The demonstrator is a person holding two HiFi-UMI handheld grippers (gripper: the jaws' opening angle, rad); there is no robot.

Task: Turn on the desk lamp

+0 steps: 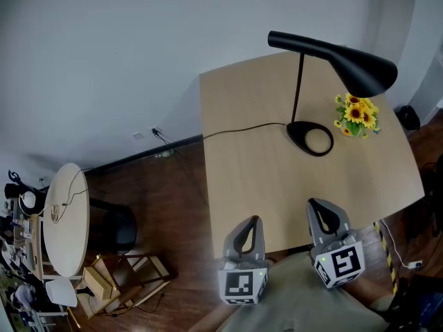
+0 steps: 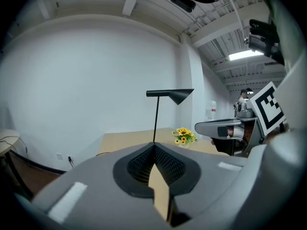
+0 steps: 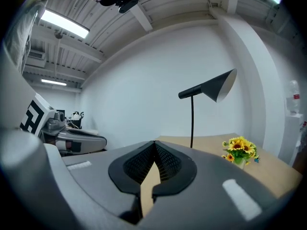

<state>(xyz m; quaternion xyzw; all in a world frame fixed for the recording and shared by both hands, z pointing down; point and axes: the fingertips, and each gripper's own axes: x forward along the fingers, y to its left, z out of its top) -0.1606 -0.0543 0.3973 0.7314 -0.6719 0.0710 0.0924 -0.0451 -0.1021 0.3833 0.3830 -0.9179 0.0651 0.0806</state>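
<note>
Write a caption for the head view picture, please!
The left gripper and right gripper, both shut and empty, hover at the table's near edge, facing a black desk lamp and yellow flowers.

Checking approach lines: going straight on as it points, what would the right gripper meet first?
Probably the desk lamp, whose stem stands slightly right of that line; depth is unclear.

My left hand-held gripper and right hand-held gripper are low in front of me, side by side but apart. Both point forward, the right one a bit further ahead. The left jaws are together at the tips with nothing between them. The right jaws look the same, tips seemingly touching, empty. Each marker cube faces up.
</note>
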